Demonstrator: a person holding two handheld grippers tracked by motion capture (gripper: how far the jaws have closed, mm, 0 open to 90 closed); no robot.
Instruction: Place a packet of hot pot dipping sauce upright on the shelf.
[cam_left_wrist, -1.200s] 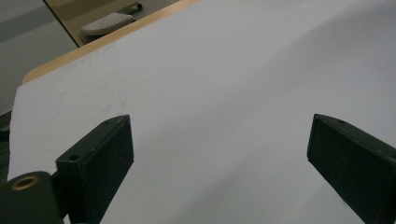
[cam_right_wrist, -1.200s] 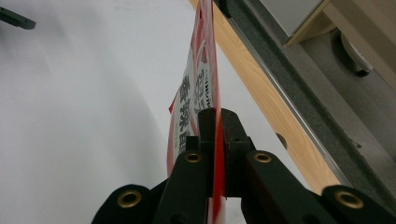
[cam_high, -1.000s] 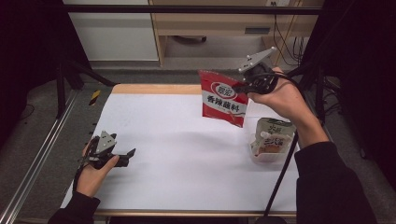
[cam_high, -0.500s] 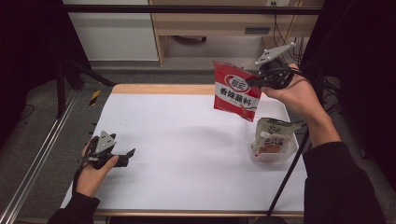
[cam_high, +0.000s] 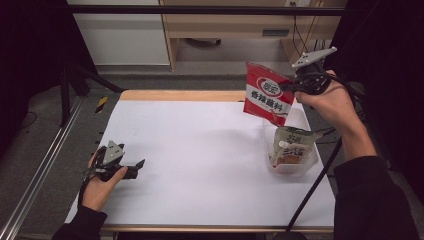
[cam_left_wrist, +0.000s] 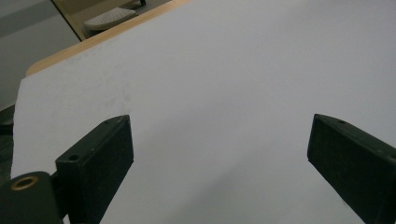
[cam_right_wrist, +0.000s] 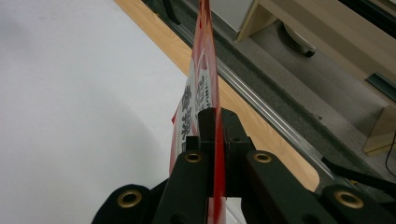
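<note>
My right claw (cam_high: 292, 86) is clamped on the right edge of a red seasoning packet (cam_high: 266, 93), and I hold it up in the air above the far right part of the worktop (cam_high: 200, 150). In the right gripper view the packet (cam_right_wrist: 205, 70) runs edge-on between my two black jaws, which are pressed together on it with no gap to either side. From the high view the packet hangs tilted, its printed face with the white label turned toward me, its lower corner pointing down at a clear plastic tub (cam_high: 292, 162) that sits on the worktop near the right edge. A pale pouch (cam_high: 290, 145) stands leaning inside that tub, its top poking above the rim. The red packet is above the tub and apart from it; its lower corner comes close to the top of the pouch in the picture, though I cannot tell whether they touch. My left claw (cam_high: 136, 167) rests low at the near left corner of the worktop, lying in my left hand (cam_high: 100, 182), with its jaws spread wide apart and nothing between them; in the left gripper view the two black pads (cam_left_wrist: 98, 163) stand well apart over the bare white surface. The two claws are well apart from each other, at opposite sides of the worktop.
</note>
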